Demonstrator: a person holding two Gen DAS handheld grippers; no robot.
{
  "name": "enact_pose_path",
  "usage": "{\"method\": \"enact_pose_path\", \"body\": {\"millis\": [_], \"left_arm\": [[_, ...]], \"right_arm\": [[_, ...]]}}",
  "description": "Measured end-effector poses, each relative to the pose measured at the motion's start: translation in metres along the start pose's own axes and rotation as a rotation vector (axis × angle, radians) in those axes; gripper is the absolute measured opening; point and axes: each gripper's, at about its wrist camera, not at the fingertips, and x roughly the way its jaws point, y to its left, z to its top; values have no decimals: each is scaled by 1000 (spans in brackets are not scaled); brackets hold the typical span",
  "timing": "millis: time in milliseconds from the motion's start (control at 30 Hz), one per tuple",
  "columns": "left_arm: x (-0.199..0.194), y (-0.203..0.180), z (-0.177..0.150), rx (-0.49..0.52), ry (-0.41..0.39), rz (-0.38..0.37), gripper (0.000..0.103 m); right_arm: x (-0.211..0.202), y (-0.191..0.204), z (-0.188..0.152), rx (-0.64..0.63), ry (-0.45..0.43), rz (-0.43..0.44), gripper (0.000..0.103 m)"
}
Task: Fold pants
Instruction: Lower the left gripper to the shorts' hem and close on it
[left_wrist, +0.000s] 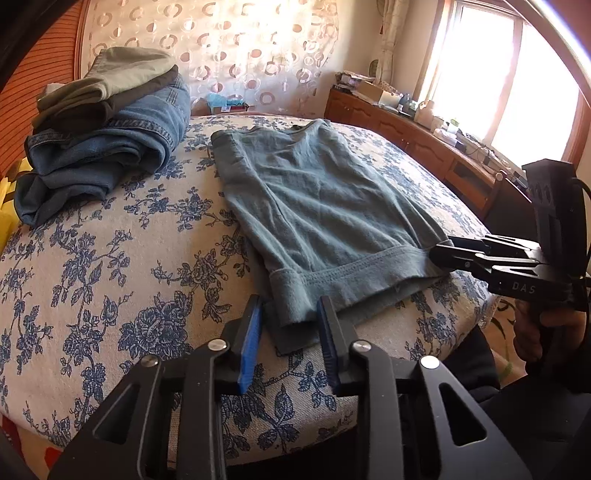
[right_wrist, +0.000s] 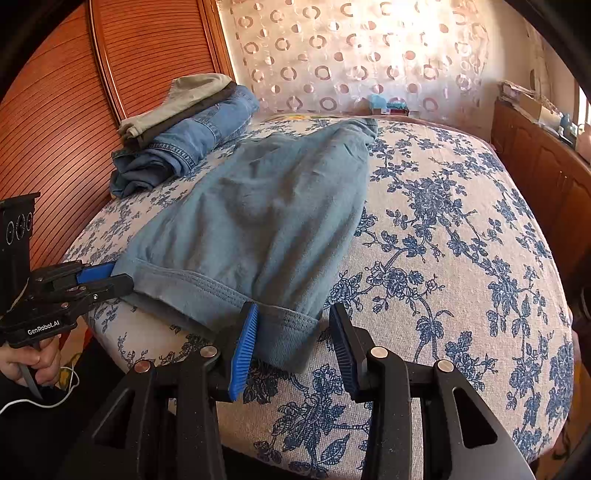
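Two bits of writing can be read: "DAS" on the right gripper (left_wrist: 441, 253) body, and "GenRobot.AI" on the left gripper (right_wrist: 122, 278) body. Grey-blue pants (left_wrist: 317, 206) are spread flat on the floral bed (left_wrist: 110, 295), ribbed cuffs at the near edge. Both grippers are held wide open with a cuff corner sitting between the blue pads (right_wrist: 243, 343), nothing pinched yet. Folded jeans (left_wrist: 110, 147) and other clothes are stacked at the far left.
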Motion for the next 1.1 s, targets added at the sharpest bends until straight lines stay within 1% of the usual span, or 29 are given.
{"method": "enact_pose_path", "body": {"millis": [133, 300, 433, 500, 600, 700, 800, 867, 967, 1000, 1033, 1100], "left_arm": [[-1, 1, 1, -7, -7, -7, 20], [-2, 1, 1, -8, -15, -15, 16], [-2, 2, 1, -12, -15, -11, 16], [-1, 1, 1, -11, -11, -10, 17], [0, 5, 1, -29, -8, -22, 21], [1, 4, 1, -27, -9, -23, 23], [2, 1, 2, -13, -10, -16, 27], [3, -2, 2, 0, -11, -4, 28], [3, -1, 2, -6, -14, -11, 22], [2, 1, 3, -16, -16, -17, 19], [1, 2, 2, -20, -17, -24, 17], [0, 3, 1, -21, -20, -35, 14]], "right_arm": [[0, 0, -1, 2, -4, 0, 41], [-2, 1, -3, 13, -12, 0, 41], [-4, 3, -6, 9, -10, 0, 41], [-5, 4, -7, 3, -8, 1, 36], [-6, 6, -9, -8, -7, 1, 33], [-6, 5, -9, -2, -7, 4, 32], [-6, 4, -9, 3, -12, 8, 32], [-7, 4, -10, 5, -15, 8, 32], [-6, 5, -10, 6, -19, 10, 32], [-6, 4, -11, 9, -21, 19, 28], [-7, 3, -11, 17, -22, 30, 27], [-8, 1, -12, 27, -27, 38, 22]]}}
